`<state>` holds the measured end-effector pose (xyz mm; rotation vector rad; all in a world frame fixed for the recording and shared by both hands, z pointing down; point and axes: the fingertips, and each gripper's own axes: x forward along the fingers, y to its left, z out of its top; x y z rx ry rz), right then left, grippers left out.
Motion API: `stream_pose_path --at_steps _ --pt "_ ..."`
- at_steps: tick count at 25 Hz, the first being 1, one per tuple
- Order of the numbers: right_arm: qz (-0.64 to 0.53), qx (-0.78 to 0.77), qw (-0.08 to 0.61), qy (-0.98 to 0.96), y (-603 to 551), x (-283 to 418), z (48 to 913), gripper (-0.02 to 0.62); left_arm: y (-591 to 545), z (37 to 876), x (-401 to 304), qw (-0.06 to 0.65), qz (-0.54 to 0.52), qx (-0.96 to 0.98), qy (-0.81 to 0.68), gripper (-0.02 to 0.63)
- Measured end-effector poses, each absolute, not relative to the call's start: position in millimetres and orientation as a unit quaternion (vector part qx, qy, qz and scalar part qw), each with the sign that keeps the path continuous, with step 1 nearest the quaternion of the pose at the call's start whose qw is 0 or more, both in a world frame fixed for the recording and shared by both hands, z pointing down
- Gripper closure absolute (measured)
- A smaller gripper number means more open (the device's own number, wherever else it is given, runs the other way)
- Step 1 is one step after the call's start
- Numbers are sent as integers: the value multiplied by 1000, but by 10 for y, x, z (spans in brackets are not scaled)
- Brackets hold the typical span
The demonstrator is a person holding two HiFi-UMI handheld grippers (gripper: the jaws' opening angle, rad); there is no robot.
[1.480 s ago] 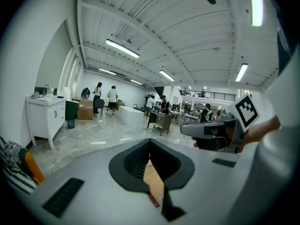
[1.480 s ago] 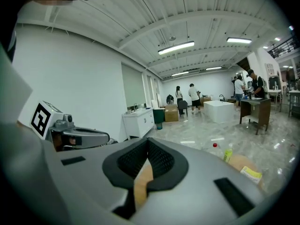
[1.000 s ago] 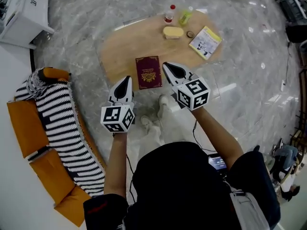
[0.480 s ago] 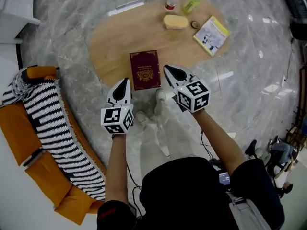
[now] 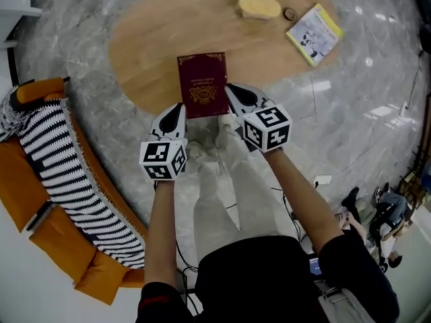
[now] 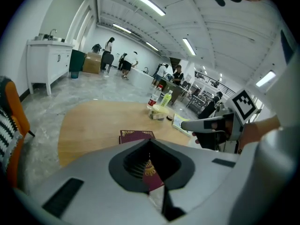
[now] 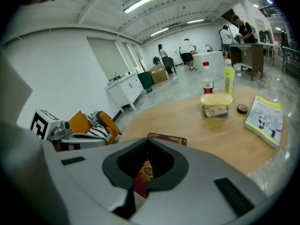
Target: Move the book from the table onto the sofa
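**Change since earlier frame:** both tools have dropped lower and closer to the counter (image 5: 148,52); the book fills more of the head view, and the bottles have slid to its top edge.

**Item 1, book** (image 5: 202,85): maroon cover with a gold emblem, lying flat on the counter near its front edge. It sits just ahead of both tools and between their tips, not gripped.

**Item 2, left tool** (image 5: 176,110): jaws pressed together with nothing between them. The tip is just beside the book's near left corner; whether it touches cannot be told. In its own view the tool (image 6: 149,142) points at the book (image 6: 136,136).

**Item 3, right tool** (image 5: 232,91): jaws likewise together and empty, tip at the book's near right edge. In its own view the tool (image 7: 147,142) has the book (image 7: 168,139) straight ahead.

**Item 4, beyond the book, ahead and right of the right tool:**
- yellow lidded container (image 5: 258,7)
- small dark cap (image 5: 290,13)
- yellow-green booklet (image 5: 314,33)
- red-capped bottle (image 7: 207,81)
- green bottle (image 7: 228,81)

**Item 5, sofa** (image 5: 27,180): orange, well off to the left tool's outer side, apart from the counter. A black-and-white striped blanket (image 5: 67,173) lies over it.

**Item 6, floor** (image 5: 350,113): grey marble.
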<state>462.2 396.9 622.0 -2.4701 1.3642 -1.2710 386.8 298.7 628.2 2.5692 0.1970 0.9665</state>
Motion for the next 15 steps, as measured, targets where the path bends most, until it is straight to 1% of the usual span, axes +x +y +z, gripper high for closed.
stream_pose_path --at_steps 5,15 --pt "-424 -795 24 433 3976 4591 6610 580 2979 6653 3915 211 360 906 64 598" --pt "-447 -791 47 414 4037 4659 7126 580 2940 7216 3938 217 393 892 56 595"
